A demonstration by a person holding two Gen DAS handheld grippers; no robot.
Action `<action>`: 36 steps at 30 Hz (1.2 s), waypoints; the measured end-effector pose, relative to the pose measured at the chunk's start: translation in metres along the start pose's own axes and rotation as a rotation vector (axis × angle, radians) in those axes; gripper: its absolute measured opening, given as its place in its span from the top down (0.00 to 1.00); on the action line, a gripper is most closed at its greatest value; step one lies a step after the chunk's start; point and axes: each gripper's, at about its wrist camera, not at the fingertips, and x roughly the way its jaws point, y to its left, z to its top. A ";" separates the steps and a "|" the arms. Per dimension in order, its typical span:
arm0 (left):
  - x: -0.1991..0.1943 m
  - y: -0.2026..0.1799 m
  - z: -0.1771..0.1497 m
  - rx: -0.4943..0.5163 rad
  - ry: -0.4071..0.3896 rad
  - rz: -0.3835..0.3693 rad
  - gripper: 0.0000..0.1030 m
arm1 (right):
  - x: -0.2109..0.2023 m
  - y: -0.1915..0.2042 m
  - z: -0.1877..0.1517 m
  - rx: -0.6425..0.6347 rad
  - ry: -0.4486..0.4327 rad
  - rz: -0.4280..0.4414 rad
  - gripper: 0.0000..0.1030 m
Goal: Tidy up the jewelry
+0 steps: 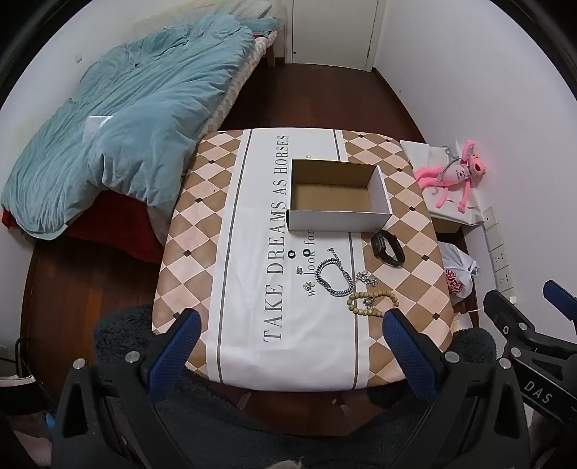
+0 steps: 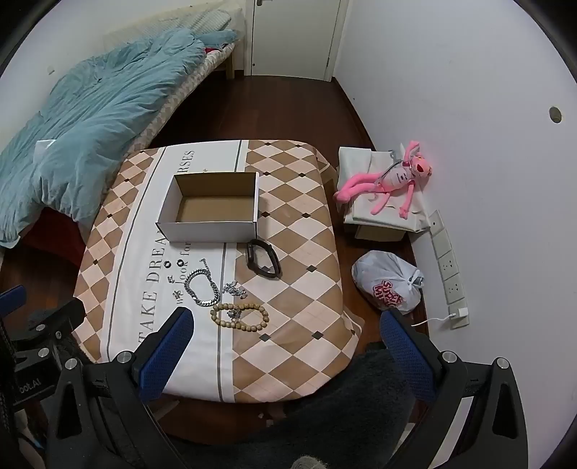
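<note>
Nothing is sorted yet: your box (image 2: 212,202) sits empty, jewelry (image 2: 216,292) lies before it, and both grippers (image 1: 292,346) (image 2: 285,346) gape, holding nothing.

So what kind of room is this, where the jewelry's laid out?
Most likely a bedroom in a home. A bed with a rumpled teal duvet stands beside the cloth-covered table, a pink plush toy lies by the wall, and a closed door is at the far end.
</note>
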 end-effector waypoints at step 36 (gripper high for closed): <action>-0.003 -0.002 0.005 0.001 0.000 -0.002 0.00 | -0.005 0.001 0.001 0.003 -0.007 0.005 0.00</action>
